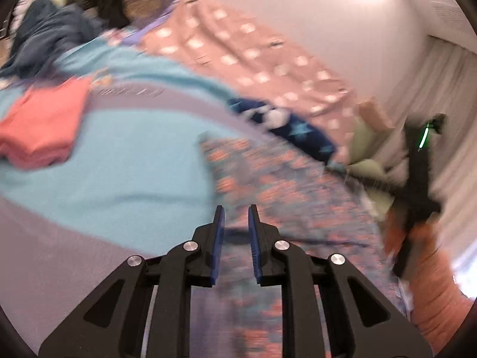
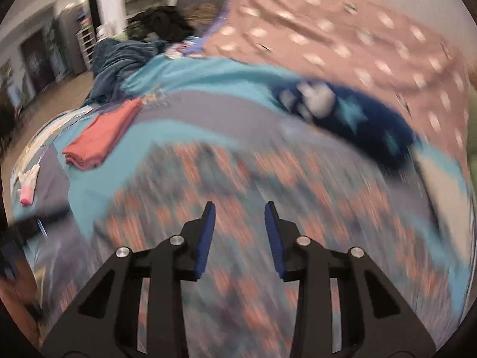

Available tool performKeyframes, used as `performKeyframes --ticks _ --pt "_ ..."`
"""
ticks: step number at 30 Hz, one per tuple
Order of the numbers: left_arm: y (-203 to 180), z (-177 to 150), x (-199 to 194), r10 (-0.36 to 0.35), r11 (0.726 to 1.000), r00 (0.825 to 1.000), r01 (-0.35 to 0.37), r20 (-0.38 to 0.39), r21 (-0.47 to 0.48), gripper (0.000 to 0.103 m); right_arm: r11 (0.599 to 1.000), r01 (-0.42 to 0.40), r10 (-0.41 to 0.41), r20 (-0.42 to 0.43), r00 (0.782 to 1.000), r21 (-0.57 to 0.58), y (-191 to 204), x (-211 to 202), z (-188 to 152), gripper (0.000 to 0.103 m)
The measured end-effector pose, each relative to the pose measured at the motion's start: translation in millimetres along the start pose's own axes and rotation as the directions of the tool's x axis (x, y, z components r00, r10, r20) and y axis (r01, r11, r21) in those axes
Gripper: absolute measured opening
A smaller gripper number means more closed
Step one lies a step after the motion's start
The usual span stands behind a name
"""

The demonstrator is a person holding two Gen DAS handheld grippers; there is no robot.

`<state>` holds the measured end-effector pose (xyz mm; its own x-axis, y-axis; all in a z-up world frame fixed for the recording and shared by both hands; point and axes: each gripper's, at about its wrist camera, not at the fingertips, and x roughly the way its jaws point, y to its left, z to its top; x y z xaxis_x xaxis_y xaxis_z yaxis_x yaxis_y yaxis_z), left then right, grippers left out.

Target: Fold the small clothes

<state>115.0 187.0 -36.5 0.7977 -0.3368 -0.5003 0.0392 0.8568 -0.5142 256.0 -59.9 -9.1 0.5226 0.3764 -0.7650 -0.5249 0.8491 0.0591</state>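
Observation:
A grey garment with orange print point(image 1: 286, 197) lies spread on the bed under both grippers; it also shows in the right wrist view point(image 2: 238, 179). My left gripper point(image 1: 236, 213) is open and empty just above its near part. My right gripper point(image 2: 240, 210) is open and empty above the same garment, and it appears at the right of the left wrist view point(image 1: 417, 185). A folded coral garment point(image 1: 41, 131) lies to the left on the blue sheet, and shows in the right wrist view point(image 2: 101, 134). Both views are blurred.
A navy star-print piece point(image 2: 351, 116) lies beyond the garment. A pink dotted blanket point(image 2: 342, 35) covers the far right of the bed. A dark blue and black clothes pile point(image 2: 128, 56) sits at the far left. Small pink socks point(image 2: 28, 185) lie near the left edge.

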Motion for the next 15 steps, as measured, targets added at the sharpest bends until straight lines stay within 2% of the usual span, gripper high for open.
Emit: performKeyframes --ticks 2,3,5,6,7,8,9,10,12,15 --pt "-15 6 6 -0.045 0.998 0.999 0.045 -0.017 0.040 0.018 0.990 -0.024 0.033 -0.061 0.998 0.138 -36 -3 -38 0.034" --pt "-24 6 14 -0.043 0.997 0.998 0.046 -0.043 0.063 0.018 0.983 -0.012 0.028 -0.085 0.996 0.184 -48 -2 -49 0.034" --pt "-33 4 49 0.024 0.994 0.992 -0.011 -0.122 0.111 0.018 0.950 0.042 0.002 -0.139 0.990 0.309 -79 11 -80 0.024" --pt "-33 0 67 0.083 0.989 0.982 -0.061 -0.167 0.132 0.019 0.941 0.014 0.023 -0.105 0.994 0.339 -86 11 -87 0.023" --pt "-28 -10 89 0.172 0.978 0.958 -0.136 -0.231 0.161 0.019 0.928 -0.019 0.042 -0.054 0.998 0.371 -91 9 -94 0.023" --pt "-22 -16 100 0.193 0.975 0.944 -0.154 -0.267 0.162 0.019 0.924 -0.018 0.036 -0.041 0.999 0.382 -91 6 -97 0.023" --pt "-22 -16 96 0.181 0.977 0.953 -0.146 -0.243 0.156 0.020 0.926 -0.003 0.019 -0.039 0.999 0.377 -87 2 -97 0.032" --pt "-24 -12 91 0.177 0.978 0.955 -0.144 -0.237 0.149 0.021 0.929 -0.010 0.023 -0.030 0.999 0.371 -85 -2 -98 0.049" --pt "-26 -10 83 0.209 0.972 0.954 -0.179 -0.215 0.151 0.022 0.927 -0.028 0.028 0.006 1.000 0.373 -83 -16 -101 0.062" --pt "-36 -9 73 0.247 0.959 0.950 -0.212 -0.190 0.186 0.030 0.902 -0.037 0.002 0.081 0.997 0.430 -101 -46 -112 0.062"
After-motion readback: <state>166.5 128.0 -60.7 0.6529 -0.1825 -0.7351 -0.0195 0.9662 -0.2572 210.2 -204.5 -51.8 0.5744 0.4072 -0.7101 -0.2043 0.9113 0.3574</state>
